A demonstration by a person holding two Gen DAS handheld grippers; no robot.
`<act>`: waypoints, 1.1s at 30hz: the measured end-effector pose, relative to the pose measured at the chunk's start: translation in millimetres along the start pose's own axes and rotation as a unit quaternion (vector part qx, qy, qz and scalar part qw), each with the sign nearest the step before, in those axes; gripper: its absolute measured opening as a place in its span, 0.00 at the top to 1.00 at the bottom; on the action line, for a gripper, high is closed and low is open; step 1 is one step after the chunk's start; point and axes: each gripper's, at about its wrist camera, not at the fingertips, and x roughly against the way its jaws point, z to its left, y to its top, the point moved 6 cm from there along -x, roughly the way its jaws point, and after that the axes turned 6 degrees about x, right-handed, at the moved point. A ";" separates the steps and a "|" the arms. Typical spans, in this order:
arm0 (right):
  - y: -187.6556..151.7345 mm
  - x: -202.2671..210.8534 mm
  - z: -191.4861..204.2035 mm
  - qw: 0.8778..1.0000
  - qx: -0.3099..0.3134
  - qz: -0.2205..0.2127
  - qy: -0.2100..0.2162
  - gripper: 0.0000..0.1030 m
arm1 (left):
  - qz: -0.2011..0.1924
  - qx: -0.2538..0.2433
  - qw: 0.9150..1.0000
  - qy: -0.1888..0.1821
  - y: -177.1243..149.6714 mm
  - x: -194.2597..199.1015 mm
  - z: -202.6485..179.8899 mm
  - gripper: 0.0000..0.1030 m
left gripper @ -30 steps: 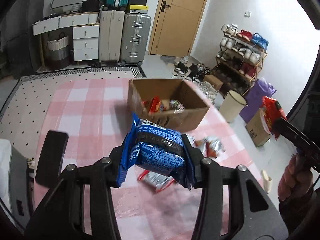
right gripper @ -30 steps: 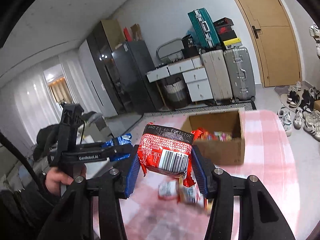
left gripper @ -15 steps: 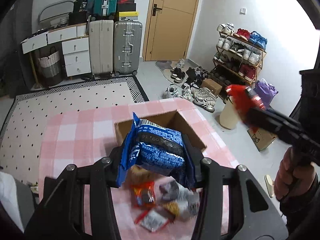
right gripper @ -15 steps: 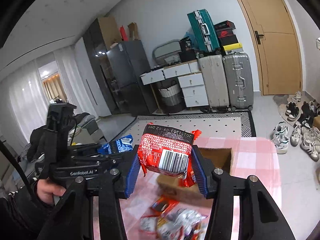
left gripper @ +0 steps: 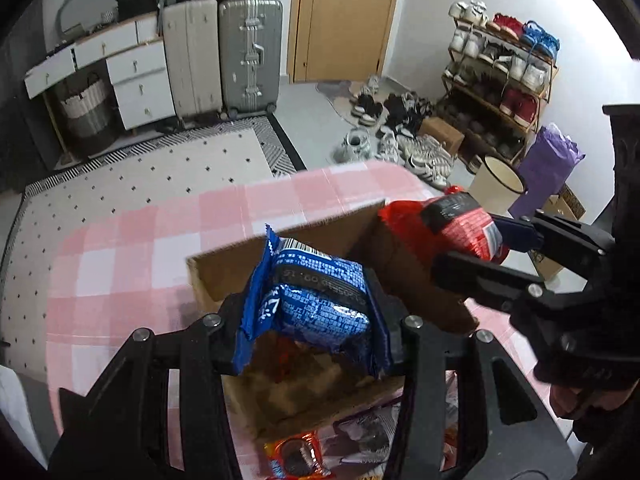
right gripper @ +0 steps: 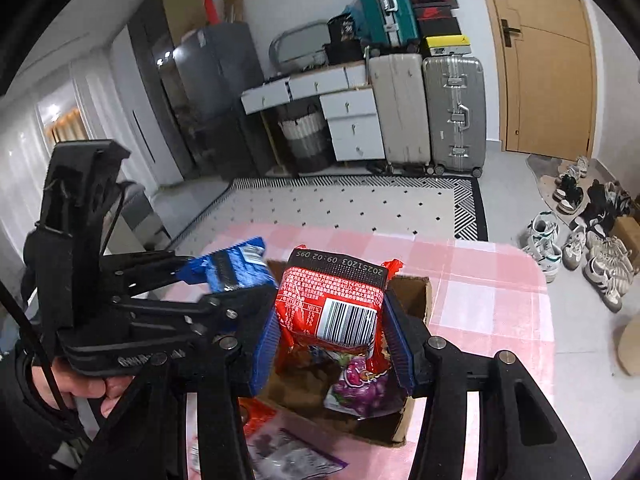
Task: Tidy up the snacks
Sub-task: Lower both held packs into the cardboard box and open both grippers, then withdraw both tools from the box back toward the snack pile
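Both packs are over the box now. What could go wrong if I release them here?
1. The grippers are crowded: the left gripper sits right beside the right gripper, so opening both may knock them together.
2. The red pack hangs near the box wall in the left view and might catch the rim and tip out.
3. The blue pack may land on snacks already inside and slide.
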 end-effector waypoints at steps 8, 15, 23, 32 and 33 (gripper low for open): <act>-26.7 -25.8 -19.7 1.000 -0.028 0.010 -0.002 0.48 | 0.030 -0.002 0.999 0.024 -14.5 -49.2 3.0 0.55; -23.2 -7.8 -18.4 0.999 -0.027 -0.024 0.004 0.21 | 0.007 -0.018 0.999 0.041 -17.6 -42.3 -1.7 0.24; -25.7 44.8 -3.4 0.998 -0.030 -0.054 0.012 0.21 | -0.037 -0.030 0.998 0.035 -32.5 19.5 -10.1 0.20; -48.5 117.5 26.0 0.995 -0.021 -0.098 0.005 0.17 | -0.074 -0.006 0.996 0.038 -88.7 93.0 -2.0 0.18; -53.5 124.7 29.7 0.995 -0.019 -0.099 0.002 0.17 | -0.079 -0.007 0.996 0.039 -96.9 102.5 -2.8 0.18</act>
